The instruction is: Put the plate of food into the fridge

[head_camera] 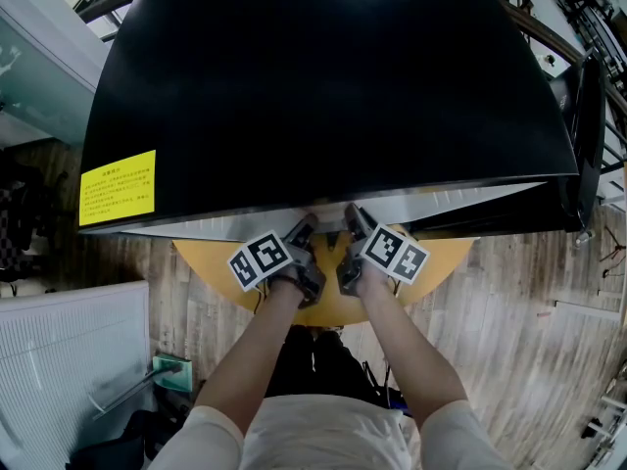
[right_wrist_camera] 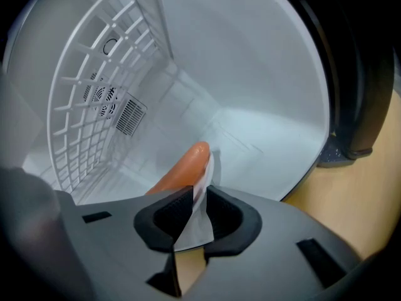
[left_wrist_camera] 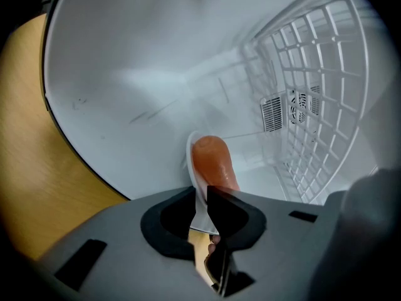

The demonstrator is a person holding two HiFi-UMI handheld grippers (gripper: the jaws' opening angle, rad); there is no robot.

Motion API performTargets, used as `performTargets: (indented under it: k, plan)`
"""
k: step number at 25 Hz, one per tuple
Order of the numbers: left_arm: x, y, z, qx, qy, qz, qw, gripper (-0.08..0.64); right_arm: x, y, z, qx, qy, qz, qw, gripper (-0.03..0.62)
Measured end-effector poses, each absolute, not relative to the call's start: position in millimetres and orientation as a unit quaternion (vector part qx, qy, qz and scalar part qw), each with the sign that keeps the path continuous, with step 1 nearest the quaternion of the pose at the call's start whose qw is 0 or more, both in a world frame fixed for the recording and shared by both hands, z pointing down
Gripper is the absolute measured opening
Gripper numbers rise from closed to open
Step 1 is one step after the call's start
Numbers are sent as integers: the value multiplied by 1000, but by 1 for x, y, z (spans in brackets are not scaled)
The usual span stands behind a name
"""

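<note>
You are most of the way through. The thin white plate (left_wrist_camera: 200, 215), carrying a smooth orange sausage-shaped piece of food (left_wrist_camera: 213, 162), is already inside the white-lined cavity of the small black fridge (head_camera: 323, 86). The fridge stands on the round pale-wood surface (head_camera: 441, 258).

Your left gripper (left_wrist_camera: 199, 196) has its jaws drawn narrow on the plate's near rim. Your right gripper (right_wrist_camera: 197, 196) holds the same plate from the other side, its jaws likewise narrow, with the rim filling the gap between them. Both grippers reach just past the fridge's front edge. The white wire rack (left_wrist_camera: 319, 93) sits deeper in the cavity, apart from the plate.

No view shows the underside of the plate, so you cannot tell whether it rests on the fridge floor or hangs just above it.

By my judgement, what is left for you is to settle the plate flat, let go with both pairs of jaws, and draw the grippers out without dragging the rim. The black door (head_camera: 588, 135) at your right is open and has yet to be closed.
</note>
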State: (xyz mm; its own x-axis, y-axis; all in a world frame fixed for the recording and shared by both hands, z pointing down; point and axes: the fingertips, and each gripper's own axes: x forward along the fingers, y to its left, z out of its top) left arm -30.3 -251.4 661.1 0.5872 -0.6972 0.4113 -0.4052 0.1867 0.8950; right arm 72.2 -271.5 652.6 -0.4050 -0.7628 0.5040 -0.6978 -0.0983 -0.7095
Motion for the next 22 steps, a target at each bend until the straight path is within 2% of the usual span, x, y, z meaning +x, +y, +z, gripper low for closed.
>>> performTargets:
  k: [7, 10, 22]
  plan:
    - [-29, -251, 660, 634, -440, -110, 626, 80, 73, -271, 651, -569, 683, -458, -25, 91]
    - [-28, -251, 658, 638, -436, -110, 625, 100, 74, -270, 649, -579, 685, -439, -40, 130]
    - [-31, -225, 645, 651, -428, -101, 619, 118, 78, -244, 642, -572, 688, -446, -19, 138]
